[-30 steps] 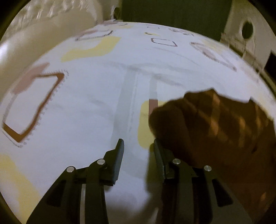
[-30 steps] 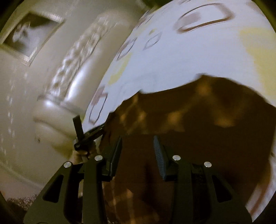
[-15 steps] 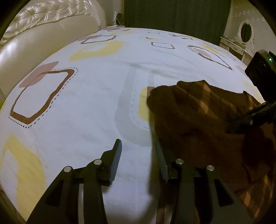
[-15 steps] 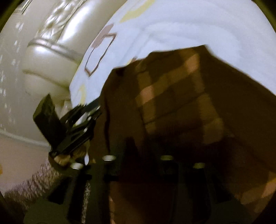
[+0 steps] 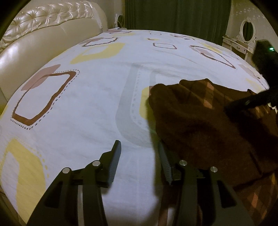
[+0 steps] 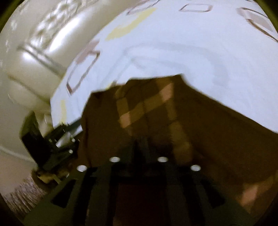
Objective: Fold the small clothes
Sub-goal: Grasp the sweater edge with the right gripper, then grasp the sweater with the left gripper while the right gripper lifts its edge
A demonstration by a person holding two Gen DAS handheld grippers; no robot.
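Observation:
A dark brown plaid garment [image 5: 205, 125] lies crumpled on the white patterned bedsheet [image 5: 86, 107], right of centre in the left wrist view. My left gripper [image 5: 139, 158] is open and empty, just left of the garment's near edge. The right gripper [image 5: 246, 102] reaches in from the right onto the garment. In the right wrist view the garment [image 6: 156, 113] fills the lower half. My right gripper [image 6: 139, 144] has its fingers close together, seemingly pinching the cloth, though blur and darkness hide the tips. The left gripper [image 6: 57, 137] shows at the left.
A cream tufted leather headboard [image 5: 34, 43] runs along the left of the bed. Dark green curtains [image 5: 173, 15] hang at the back. A white dressing table with an oval mirror [image 5: 246, 33] stands at the back right.
The right gripper's fingers have closed together on the garment, having been open a second ago. The garment has shifted slightly. My left gripper has pulled back a little, still open.

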